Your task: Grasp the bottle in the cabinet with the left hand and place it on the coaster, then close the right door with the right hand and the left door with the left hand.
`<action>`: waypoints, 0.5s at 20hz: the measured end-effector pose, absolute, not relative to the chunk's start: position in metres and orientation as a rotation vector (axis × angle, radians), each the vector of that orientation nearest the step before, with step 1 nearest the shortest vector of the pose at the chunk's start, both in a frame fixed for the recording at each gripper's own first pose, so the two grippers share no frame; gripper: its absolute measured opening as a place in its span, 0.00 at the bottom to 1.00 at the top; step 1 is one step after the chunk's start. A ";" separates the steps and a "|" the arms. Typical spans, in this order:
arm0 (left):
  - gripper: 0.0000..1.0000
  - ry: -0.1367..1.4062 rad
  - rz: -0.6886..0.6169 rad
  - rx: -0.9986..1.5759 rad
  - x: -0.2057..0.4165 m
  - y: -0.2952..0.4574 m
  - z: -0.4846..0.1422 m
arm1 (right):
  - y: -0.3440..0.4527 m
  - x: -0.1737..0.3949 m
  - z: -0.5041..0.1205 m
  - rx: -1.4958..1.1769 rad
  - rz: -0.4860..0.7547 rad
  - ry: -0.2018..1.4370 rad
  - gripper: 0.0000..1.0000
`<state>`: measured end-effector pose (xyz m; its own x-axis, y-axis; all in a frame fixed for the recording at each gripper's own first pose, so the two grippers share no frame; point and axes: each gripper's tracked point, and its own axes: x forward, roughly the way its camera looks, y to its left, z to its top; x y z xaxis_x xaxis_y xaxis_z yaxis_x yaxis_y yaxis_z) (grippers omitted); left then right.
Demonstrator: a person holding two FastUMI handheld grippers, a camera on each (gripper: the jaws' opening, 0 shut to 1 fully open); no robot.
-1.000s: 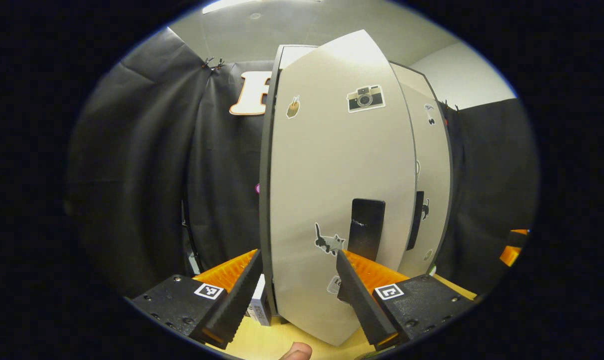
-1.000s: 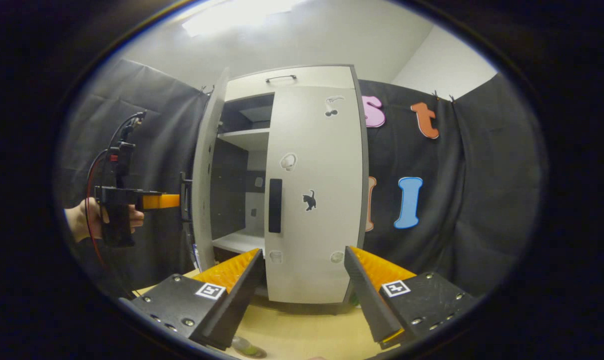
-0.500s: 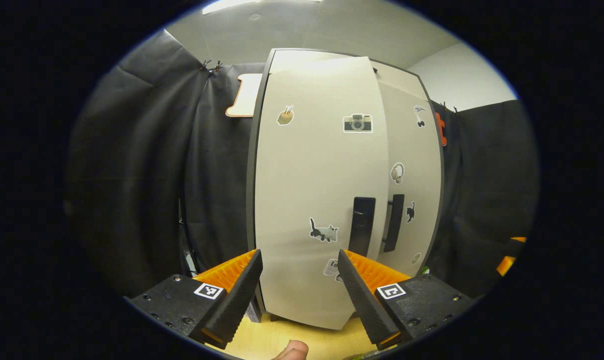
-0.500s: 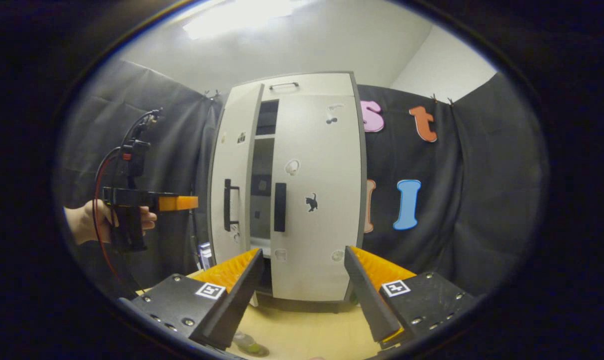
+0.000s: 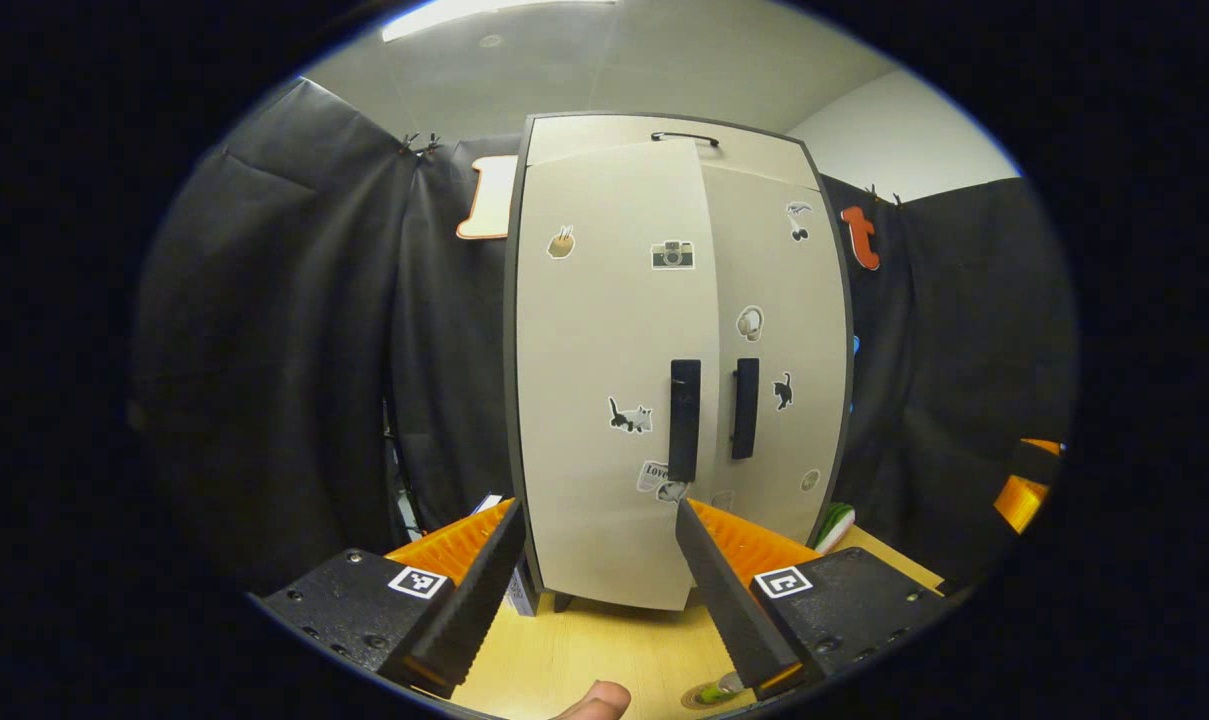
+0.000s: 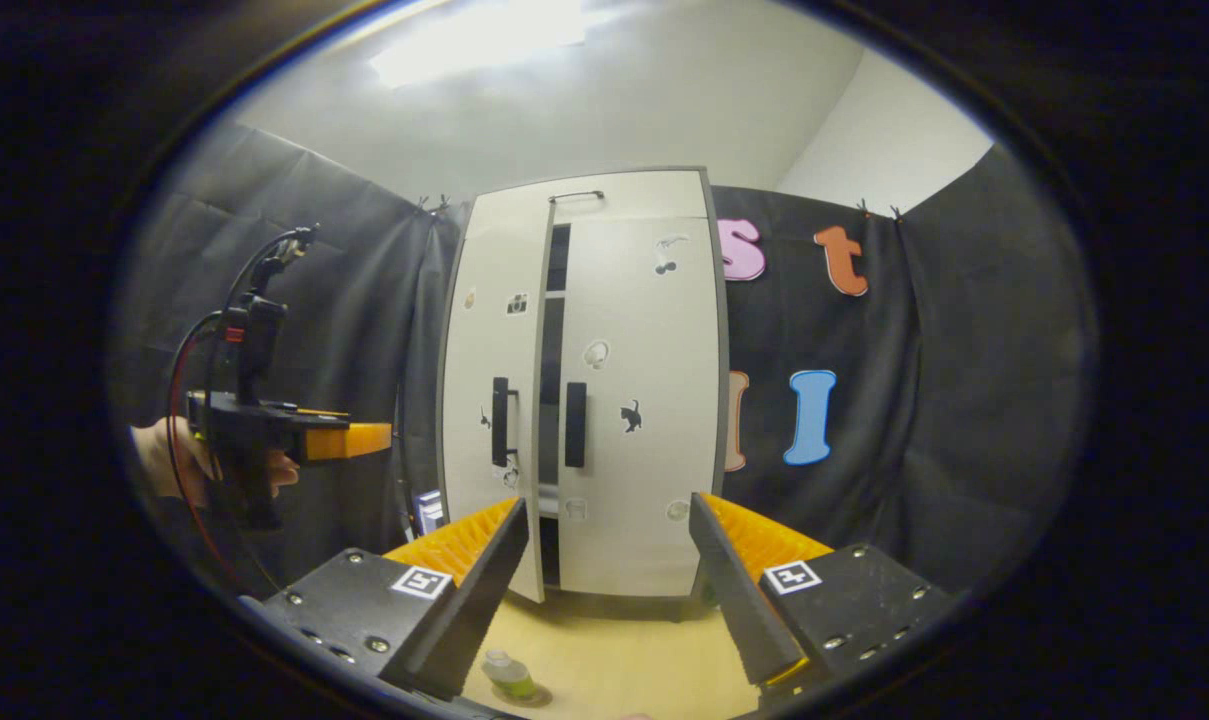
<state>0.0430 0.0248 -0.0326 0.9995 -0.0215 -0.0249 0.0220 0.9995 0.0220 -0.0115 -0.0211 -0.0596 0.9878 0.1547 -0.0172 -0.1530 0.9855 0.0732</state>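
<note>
One cabinet (image 6: 624,560), two doors, two handles, one bottle (image 6: 508,674), two hand-held grippers

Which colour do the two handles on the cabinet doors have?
Both door handles are black, against light beige doors. The left gripper view shows them best.

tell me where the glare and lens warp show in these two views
Left gripper view: the cabinet sides bow outward from fisheye warp; a ceiling light strip glares at the top edge. Right gripper view: a blown-out ceiling light washes the ceiling; the bottle looks soft at the bottom edge.
</note>
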 end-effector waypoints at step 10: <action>0.96 0.006 -0.012 0.028 0.014 -0.001 -0.040 | -0.010 0.003 -0.059 0.082 0.101 0.066 0.98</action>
<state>0.0138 -0.0009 -0.0395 0.9999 -0.0117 -0.0062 0.0119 0.9995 0.0277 0.0029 -0.0096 -0.0591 0.9928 0.1029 -0.0614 -0.0976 0.9916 0.0850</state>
